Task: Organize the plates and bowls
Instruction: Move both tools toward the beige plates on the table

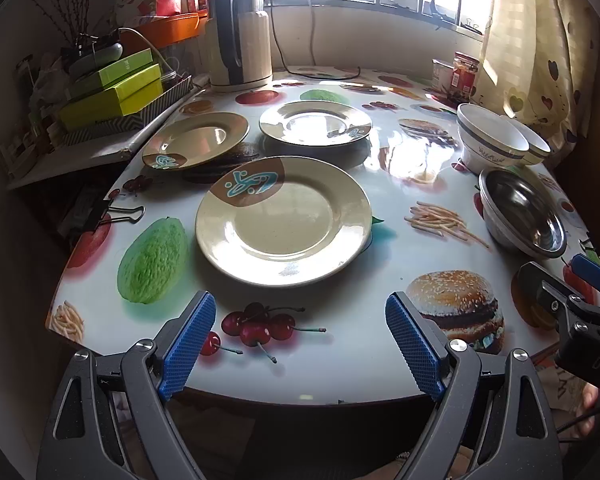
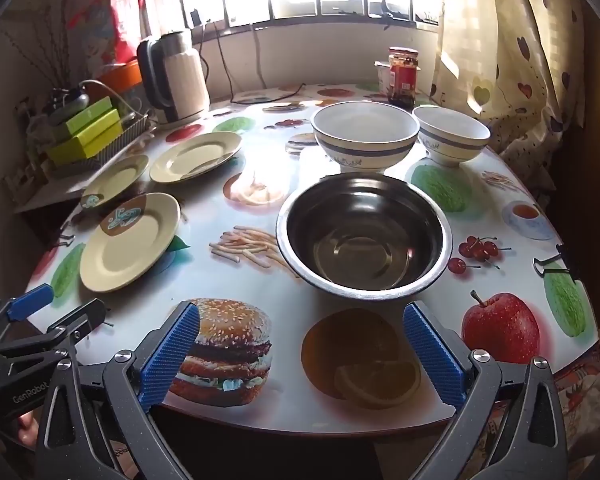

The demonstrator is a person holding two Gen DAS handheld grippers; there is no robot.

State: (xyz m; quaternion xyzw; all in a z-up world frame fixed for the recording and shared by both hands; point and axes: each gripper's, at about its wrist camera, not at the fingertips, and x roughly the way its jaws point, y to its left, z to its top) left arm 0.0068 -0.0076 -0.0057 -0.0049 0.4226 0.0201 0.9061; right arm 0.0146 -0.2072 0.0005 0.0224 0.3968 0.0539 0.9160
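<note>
Holding both tongs wide and empty at the table's near edge, I find the nearest plate (image 1: 283, 220) straight ahead of my left tongs (image 1: 300, 344) and the steel bowl (image 2: 362, 234) straight ahead of my right tongs (image 2: 300, 354), neither touched yet

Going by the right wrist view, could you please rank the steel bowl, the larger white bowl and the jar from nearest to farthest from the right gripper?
From the right gripper:
1. Steel bowl, straight ahead.
2. Larger white bowl, behind it.
3. Jar, by the window.
</note>
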